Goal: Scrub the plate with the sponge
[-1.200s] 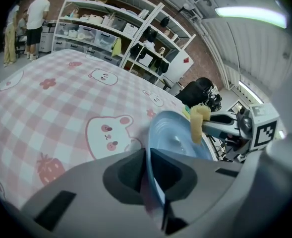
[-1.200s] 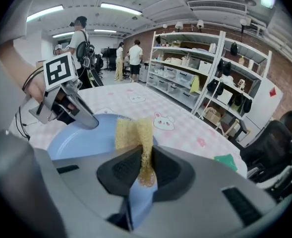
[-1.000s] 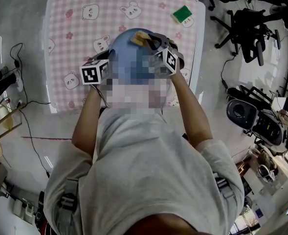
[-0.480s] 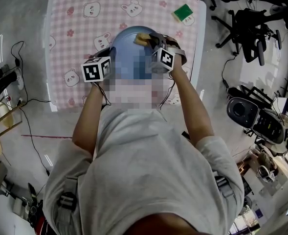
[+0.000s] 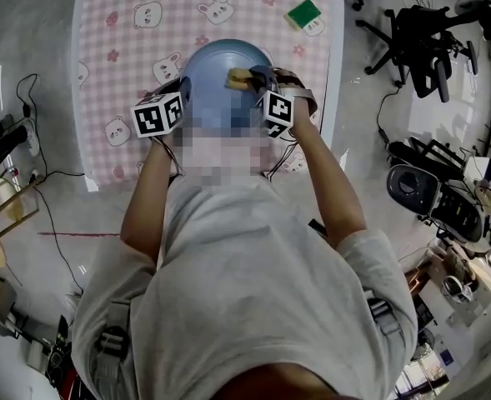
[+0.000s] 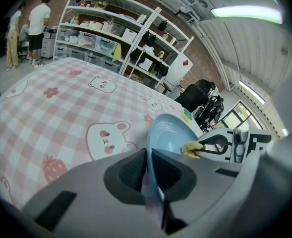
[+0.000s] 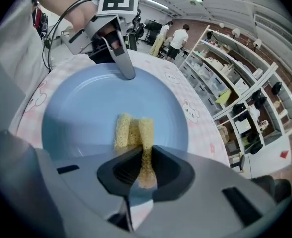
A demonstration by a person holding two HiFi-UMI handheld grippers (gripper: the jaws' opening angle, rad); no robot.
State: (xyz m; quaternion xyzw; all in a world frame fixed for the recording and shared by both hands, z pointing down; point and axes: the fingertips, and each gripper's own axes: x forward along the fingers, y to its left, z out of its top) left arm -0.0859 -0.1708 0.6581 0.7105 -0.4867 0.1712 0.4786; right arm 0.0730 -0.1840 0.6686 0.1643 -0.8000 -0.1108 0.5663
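Note:
A blue plate [image 5: 212, 69] is held up on edge above the pink checked tablecloth [image 5: 128, 40]. My left gripper [image 6: 149, 170] is shut on the plate's rim [image 6: 155, 148]; in the head view it sits at the plate's left side [image 5: 172, 105]. My right gripper [image 7: 145, 165] is shut on a yellow sponge [image 7: 132, 130], squeezed into a fold. The sponge presses against the plate's face [image 7: 81, 113] near its middle, and it shows in the head view [image 5: 238, 77] and the left gripper view [image 6: 191, 148]. The person's head hides the plate's lower part.
A green sponge [image 5: 303, 12] lies on the table's far right corner. Shelves with boxes [image 6: 111, 29] stand beyond the table, with people [image 6: 36, 29] beside them. Office chairs [image 5: 420, 40] and other gear crowd the floor to the right. Cables [image 5: 37, 165] run along the floor on the left.
The right gripper has drawn the sponge from near the plate's far rim down toward its middle. The left gripper keeps its hold on the rim.

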